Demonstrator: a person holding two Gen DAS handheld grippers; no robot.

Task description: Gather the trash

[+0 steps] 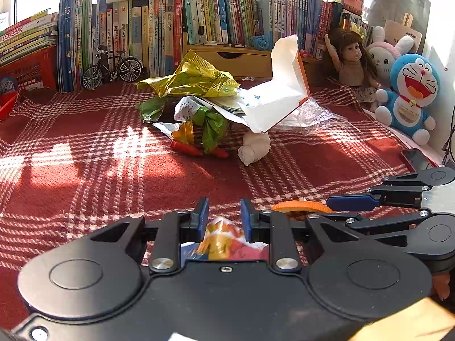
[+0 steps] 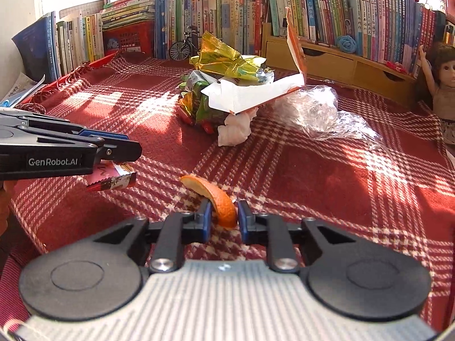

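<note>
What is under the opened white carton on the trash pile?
Under the white carton: a crumpled white tissue, green wrappers and clear plastic film. Anything deeper is covered.

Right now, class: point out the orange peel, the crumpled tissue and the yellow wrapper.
orange peel (image 2: 220,199), right wrist view, outer rind
crumpled tissue (image 1: 254,146), left wrist view, middle
yellow wrapper (image 1: 193,81), left wrist view, centre crease

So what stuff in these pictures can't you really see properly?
- Snack wrapper, left wrist view: the left tongs cover most of it; print blurred.
- Orange peel, left wrist view: lower part hidden behind the tongs' linkage.
- Trash pile, right wrist view: the white carton covers what lies beneath.
- Doll, right wrist view: cut off by the picture's edge.
- Book spines: print too small.
</note>
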